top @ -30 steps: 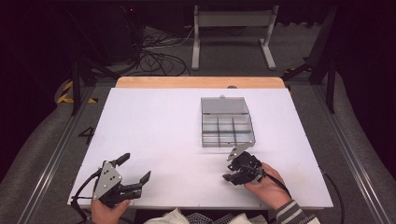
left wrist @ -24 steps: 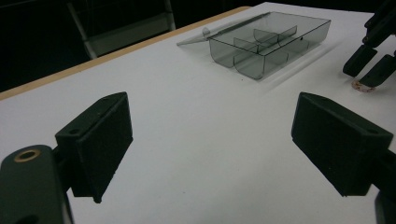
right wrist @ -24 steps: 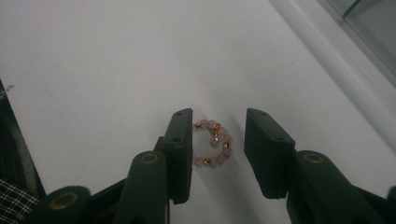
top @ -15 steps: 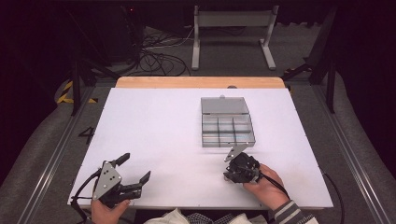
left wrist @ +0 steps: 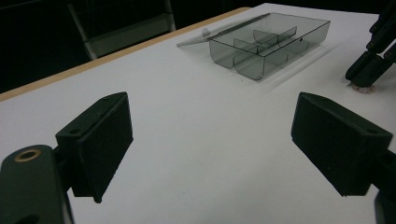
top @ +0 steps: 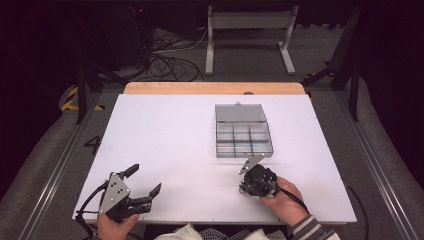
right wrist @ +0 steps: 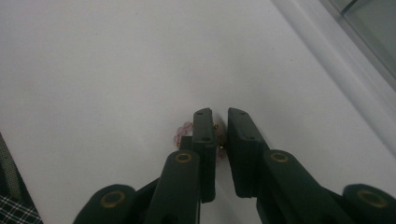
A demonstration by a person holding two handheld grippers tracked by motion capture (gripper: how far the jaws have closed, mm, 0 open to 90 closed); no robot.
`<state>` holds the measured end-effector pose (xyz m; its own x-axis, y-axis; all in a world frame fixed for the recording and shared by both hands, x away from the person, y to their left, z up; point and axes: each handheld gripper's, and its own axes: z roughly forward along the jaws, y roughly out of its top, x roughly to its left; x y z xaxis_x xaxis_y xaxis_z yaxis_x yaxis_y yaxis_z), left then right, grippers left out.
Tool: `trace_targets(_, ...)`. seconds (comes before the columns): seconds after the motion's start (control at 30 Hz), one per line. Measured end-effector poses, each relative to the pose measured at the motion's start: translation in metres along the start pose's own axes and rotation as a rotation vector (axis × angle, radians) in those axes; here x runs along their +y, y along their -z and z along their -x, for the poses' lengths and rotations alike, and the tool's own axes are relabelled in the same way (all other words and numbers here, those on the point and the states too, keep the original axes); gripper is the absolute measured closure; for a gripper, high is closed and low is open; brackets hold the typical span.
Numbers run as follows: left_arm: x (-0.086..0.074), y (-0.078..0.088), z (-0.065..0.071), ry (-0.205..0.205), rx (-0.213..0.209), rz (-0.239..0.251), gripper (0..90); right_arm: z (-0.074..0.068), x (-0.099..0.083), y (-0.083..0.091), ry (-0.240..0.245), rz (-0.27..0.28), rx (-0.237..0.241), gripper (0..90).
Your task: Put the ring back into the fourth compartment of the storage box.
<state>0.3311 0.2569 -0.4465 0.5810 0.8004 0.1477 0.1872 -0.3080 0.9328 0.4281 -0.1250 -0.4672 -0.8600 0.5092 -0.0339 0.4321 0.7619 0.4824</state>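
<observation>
White matte table [top: 165, 140], smooth and flat. Far right of centre sits the clear grey plastic organiser box [top: 243, 137], lid laid open behind it, its small square compartments looking empty. Near left, the left gripper [top: 141, 182] hangs with blocky black jaws spread wide, nothing between them. Near right, the right gripper [top: 245, 189] points down, its jaws having just been closing narrowly onto a small pinkish beaded trinket [right wrist: 181, 133] with tiny gold bits, lying on the table just before the box.

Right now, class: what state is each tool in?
Left tool: open, jaws wide apart, nothing between them.
Right tool: jaws have just been closing; shut on the small pink beaded piece on the white table.
</observation>
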Motion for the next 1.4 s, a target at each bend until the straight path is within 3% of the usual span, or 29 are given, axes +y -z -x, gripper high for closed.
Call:
trace_targets(0.5, 0.0, 0.0, 0.0, 0.003, -0.001, 0.0, 13.3, 0.002, -0.002, 0.005, -0.003, 0.026, -0.003, 87.3)
trace_targets(1.07, 0.0, 0.0, 0.0, 0.002, 0.001, -0.001, 13.2, -0.002, -0.001, 0.033, 0.008, 0.22, -0.031, 87.3)
trace_targets(1.4, 0.0, 0.0, 0.0, 0.002, 0.001, -0.002, 13.2, 0.001, 0.0, 0.046, -0.021, 0.33, -0.056, 87.2)
